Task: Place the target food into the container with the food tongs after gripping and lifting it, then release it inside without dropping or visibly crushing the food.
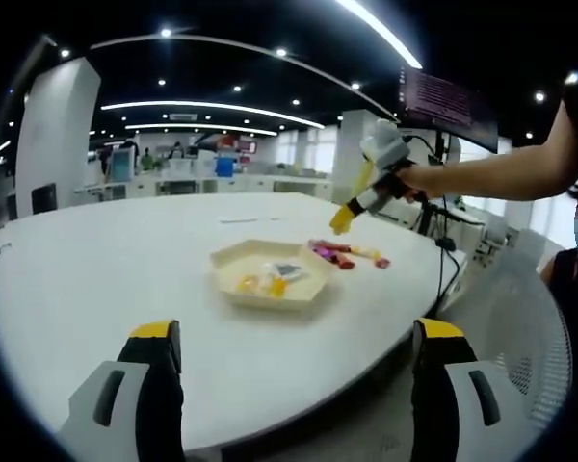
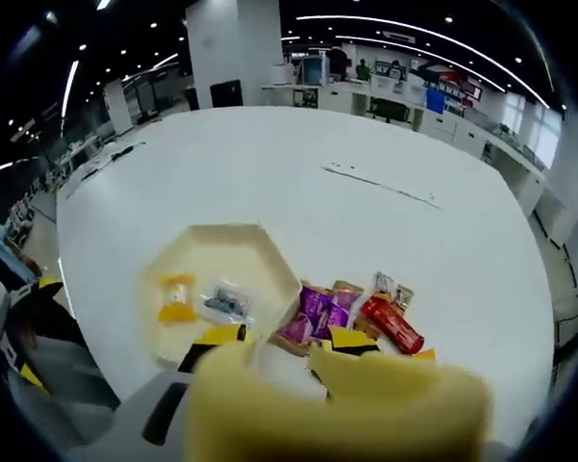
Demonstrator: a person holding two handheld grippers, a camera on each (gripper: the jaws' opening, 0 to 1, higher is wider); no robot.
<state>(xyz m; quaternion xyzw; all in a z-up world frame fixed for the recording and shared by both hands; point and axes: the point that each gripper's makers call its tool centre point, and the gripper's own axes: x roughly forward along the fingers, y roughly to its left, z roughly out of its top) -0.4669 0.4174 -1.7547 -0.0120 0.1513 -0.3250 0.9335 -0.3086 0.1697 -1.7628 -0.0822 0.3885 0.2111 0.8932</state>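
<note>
Yellow-tipped right gripper (image 1: 345, 218) hangs above the wrapped snacks (image 2: 352, 313), which lie just beside the hexagonal tray (image 2: 270, 252); its jaws look parted and empty. Left gripper (image 1: 294, 346), jaws wide and empty, sits farther off.

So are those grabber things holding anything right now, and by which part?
The left gripper is open and holds nothing. The right gripper hovers over the snack packets; its tips are a yellow blur up close, so a hold cannot be told.
</note>
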